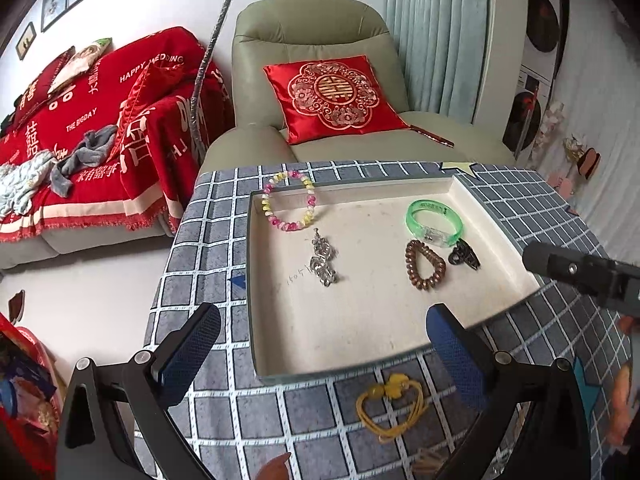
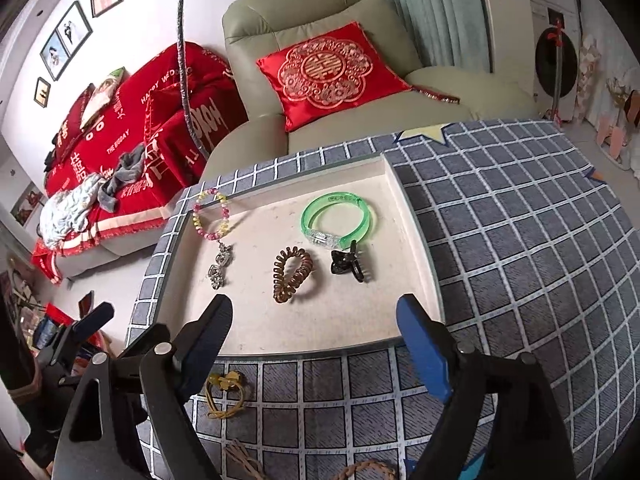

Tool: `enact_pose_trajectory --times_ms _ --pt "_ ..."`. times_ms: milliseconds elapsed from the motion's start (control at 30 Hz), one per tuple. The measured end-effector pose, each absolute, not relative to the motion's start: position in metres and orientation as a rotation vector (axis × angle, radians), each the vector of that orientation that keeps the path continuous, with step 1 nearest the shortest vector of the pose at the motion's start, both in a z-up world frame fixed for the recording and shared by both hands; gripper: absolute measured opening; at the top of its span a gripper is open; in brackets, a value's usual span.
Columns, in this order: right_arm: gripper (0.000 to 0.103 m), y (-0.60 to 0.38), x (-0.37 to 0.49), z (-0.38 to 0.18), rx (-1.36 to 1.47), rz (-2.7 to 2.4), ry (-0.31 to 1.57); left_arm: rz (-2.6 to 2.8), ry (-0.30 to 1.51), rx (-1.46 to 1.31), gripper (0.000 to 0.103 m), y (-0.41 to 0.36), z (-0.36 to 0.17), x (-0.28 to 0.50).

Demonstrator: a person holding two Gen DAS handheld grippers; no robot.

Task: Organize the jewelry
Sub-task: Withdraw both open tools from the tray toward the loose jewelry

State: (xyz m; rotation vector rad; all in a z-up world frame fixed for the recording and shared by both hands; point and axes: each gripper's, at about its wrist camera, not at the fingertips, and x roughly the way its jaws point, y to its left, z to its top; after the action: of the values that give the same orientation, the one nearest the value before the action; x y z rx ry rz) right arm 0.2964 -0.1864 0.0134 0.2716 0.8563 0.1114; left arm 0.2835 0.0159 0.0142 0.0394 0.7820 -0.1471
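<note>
A shallow cream tray (image 1: 372, 320) (image 2: 320, 332) sits on the checked table. In it lie a pink-yellow bead bracelet (image 1: 289, 200) (image 2: 211, 214), a silver chain (image 1: 323, 259) (image 2: 219, 266), a brown spiral hair tie (image 1: 425, 265) (image 2: 291, 274), a green bangle (image 1: 434, 222) (image 2: 338, 220) and a black hair claw (image 1: 464, 255) (image 2: 349, 265). A yellow cord bracelet (image 1: 390, 404) (image 2: 225, 394) lies on the cloth in front of the tray. My left gripper (image 1: 324, 348) is open and empty above it. My right gripper (image 2: 314, 344) is open and empty at the tray's near edge.
The table wears a grey checked cloth (image 2: 520, 260). Braided brown cords (image 2: 360, 468) lie at its near edge. A green armchair with a red cushion (image 1: 336, 96) stands behind the table, a red-covered sofa (image 1: 80, 140) to the left. The right gripper shows in the left wrist view (image 1: 580, 276).
</note>
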Motion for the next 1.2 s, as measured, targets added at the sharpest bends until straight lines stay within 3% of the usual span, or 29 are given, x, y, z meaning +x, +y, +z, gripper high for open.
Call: enact_pose_trajectory --times_ms 33,67,400,867,1200 --pt "0.090 -0.186 0.294 0.015 0.269 0.104 0.847 -0.150 0.783 0.038 0.103 0.016 0.015 0.281" --pt "0.103 -0.186 0.291 0.016 0.268 0.098 0.837 -0.153 0.785 0.034 0.103 0.017 0.016 0.278" --pt "0.103 -0.184 0.258 0.026 0.236 0.129 0.876 -0.121 0.805 0.038 0.103 0.033 0.011 0.241" --pt "0.103 -0.196 0.184 -0.028 0.240 0.095 1.023 -0.153 0.960 -0.032 0.103 0.044 -0.038 0.202" --pt "0.103 -0.217 0.173 -0.047 0.257 0.005 1.059 -0.115 0.968 -0.035 0.103 0.044 -0.040 0.210"
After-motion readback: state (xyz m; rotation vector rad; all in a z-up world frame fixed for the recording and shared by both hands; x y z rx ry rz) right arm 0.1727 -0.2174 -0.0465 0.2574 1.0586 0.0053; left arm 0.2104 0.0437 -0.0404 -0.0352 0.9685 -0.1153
